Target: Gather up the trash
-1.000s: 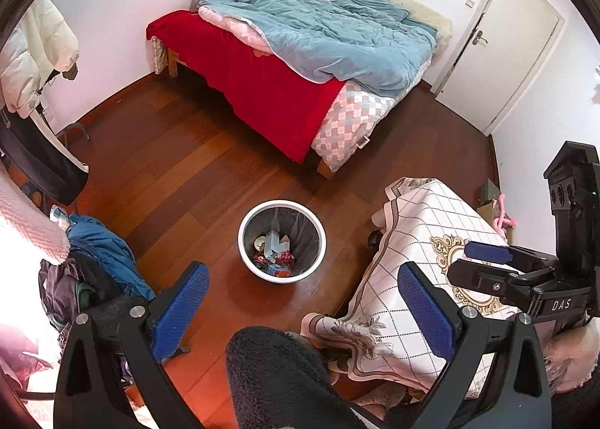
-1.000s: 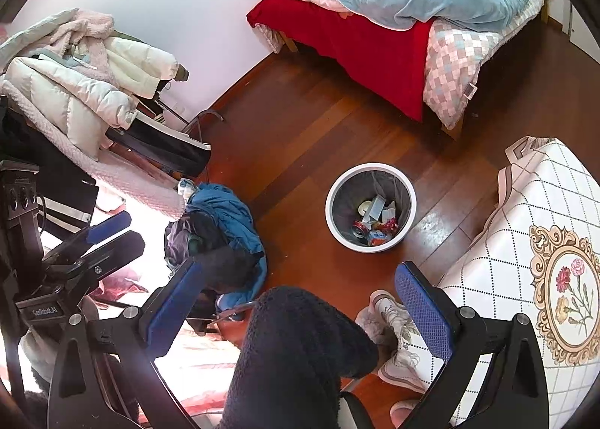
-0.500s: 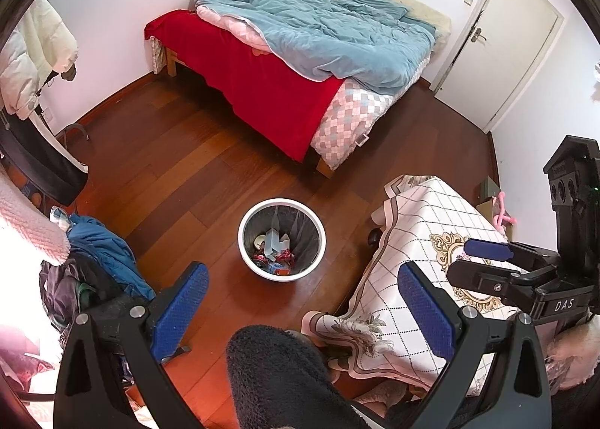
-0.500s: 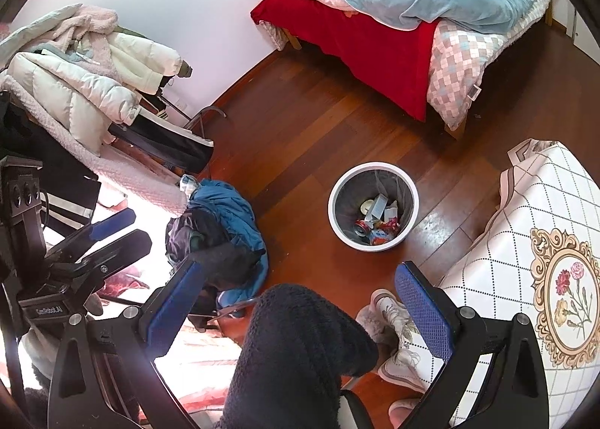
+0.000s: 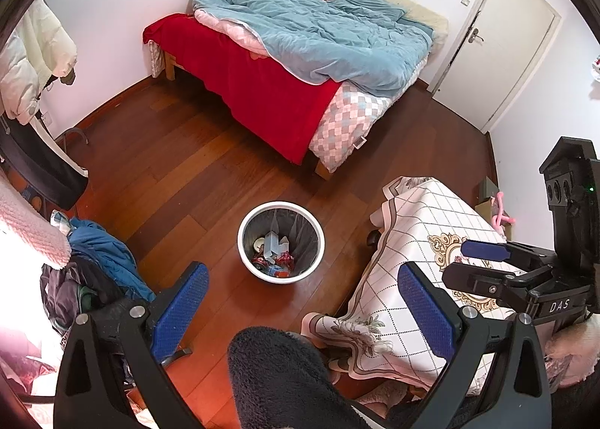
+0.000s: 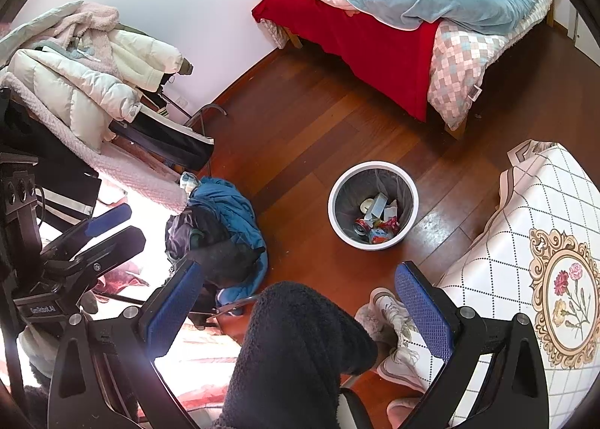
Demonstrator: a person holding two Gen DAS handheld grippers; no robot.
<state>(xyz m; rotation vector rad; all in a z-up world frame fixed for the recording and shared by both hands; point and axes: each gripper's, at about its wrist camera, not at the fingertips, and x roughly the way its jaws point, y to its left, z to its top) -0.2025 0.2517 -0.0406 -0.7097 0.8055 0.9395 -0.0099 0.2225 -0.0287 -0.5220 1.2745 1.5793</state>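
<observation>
A bedroom with a dark wooden floor point(image 5: 157, 166), seen from two hand-held grippers raised above a person's knee point(image 5: 285, 372) in dark fleece. The left gripper point(image 5: 303, 297) has its blue-padded fingers point(image 5: 180, 301) spread wide apart with nothing between them; the right gripper point(image 6: 300, 297) likewise holds its fingers point(image 6: 422, 311) wide apart and empty. In the left wrist view the right gripper appears at the right edge, over the tabletop point(image 5: 431, 226), which is covered by a white quilted cloth with a gold floral medallion.

The white bin point(image 5: 281, 241), lined with a dark bag, stands upright on the floor between the person and the bed point(image 5: 300, 65), just beside the tabletop's corner. Trash point(image 6: 377, 217) lies at its bottom: a light blue carton, crushed cans and red wrappers, all inside the rim.

The bed carries a rumpled blue duvet point(image 5: 330, 35) over a red blanket point(image 5: 262, 91) and a checked sheet. A white door point(image 5: 498, 42) is closed at the far right corner. To the left, a pile of blue and dark clothes point(image 6: 221, 226) sits on a chair, and pale padded jackets point(image 6: 86, 69) hang heaped by the wall. White shoes point(image 6: 393, 320) lie on the floor against the tablecloth's hem.
</observation>
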